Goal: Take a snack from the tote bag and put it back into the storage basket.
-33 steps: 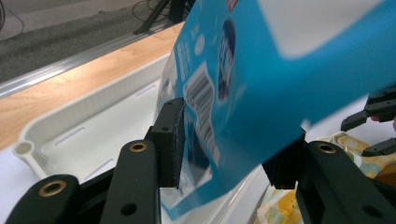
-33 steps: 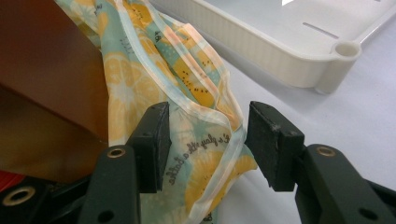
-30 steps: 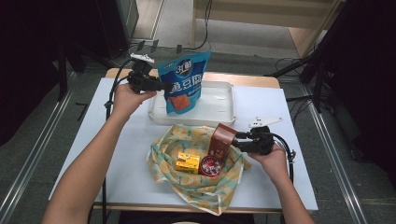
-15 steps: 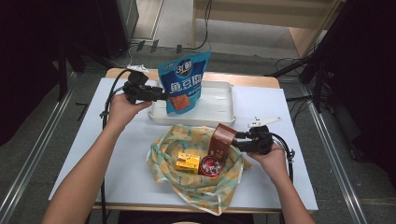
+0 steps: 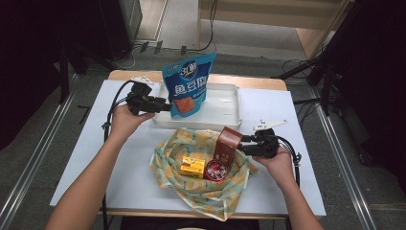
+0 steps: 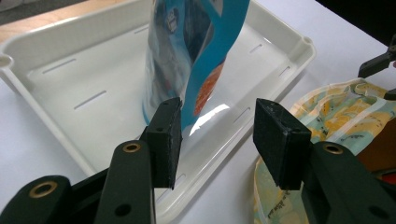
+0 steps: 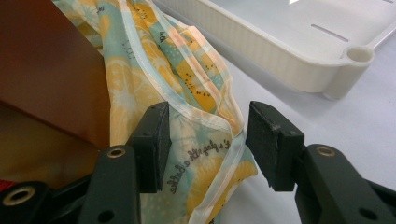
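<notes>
While the left gripper is spread wide, the pouch stands upright just ahead of it, its lower edge by the left pad and nothing pinched between the pads. The pouch is seated in the tray, near the rim closest to the jaws, tilted slightly. The step in hand is judged to be letting the pouch stand free in the tray and backing off. To be done well: the jaws should be drawn straight back along their own axis, no sideways sweep, since the left pad sits almost against the film and a brush could tip the pouch. The tray rim lies under the jaws, so a slight lift is advised before retreat.

The right gripper is also spread, nothing gripped; the cloth hem lies between and just beyond its pads, with the brown box close off the left pad. In the high view the yellow box and red tin rest on the cloth, beyond the brown box from this gripper. If the brown box is next, the pads should be cleared of the hem first, so that fabric is not caught in the closing.
</notes>
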